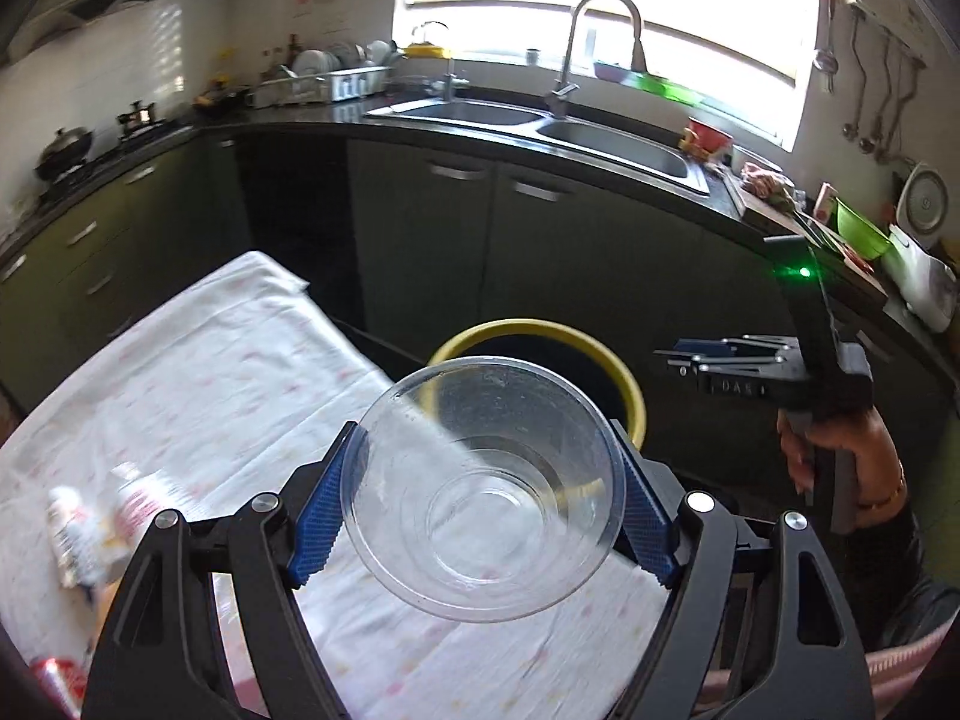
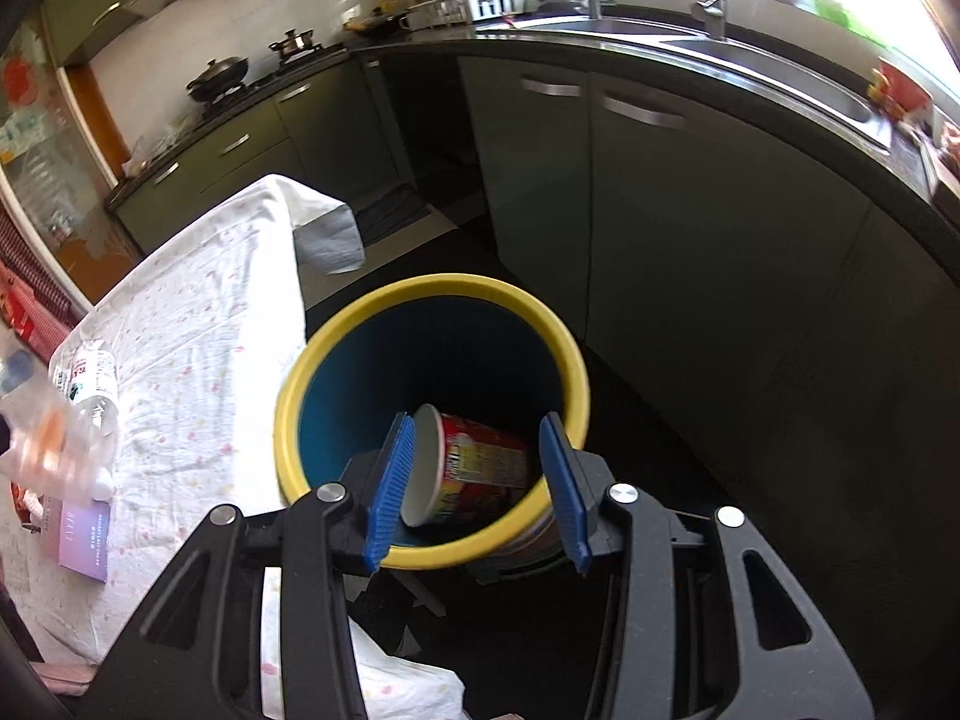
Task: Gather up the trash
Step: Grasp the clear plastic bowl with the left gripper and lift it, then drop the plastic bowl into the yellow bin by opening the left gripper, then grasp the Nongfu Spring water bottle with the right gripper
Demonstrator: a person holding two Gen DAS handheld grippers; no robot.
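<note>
My left gripper (image 1: pixel 483 507) is shut on a clear plastic bowl (image 1: pixel 480 504), held above the table edge near the yellow-rimmed trash bin (image 1: pixel 624 387). In the right wrist view the bin (image 2: pixel 432 300) stands on the floor beside the table, with a red instant-noodle cup (image 2: pixel 474 468) lying inside. My right gripper (image 2: pixel 480 489) is open and empty just above the bin's mouth. It also shows in the left wrist view (image 1: pixel 729 363), to the right of the bin.
A table with a white cloth (image 1: pixel 210 384) holds a plastic bottle (image 2: pixel 90 381), a purple box (image 2: pixel 84 540), a blurred wrapper (image 1: pixel 72 534) and a red can (image 1: pixel 57 678). Dark cabinets (image 1: pixel 480 228) with a sink counter (image 1: pixel 612 144) stand behind the bin.
</note>
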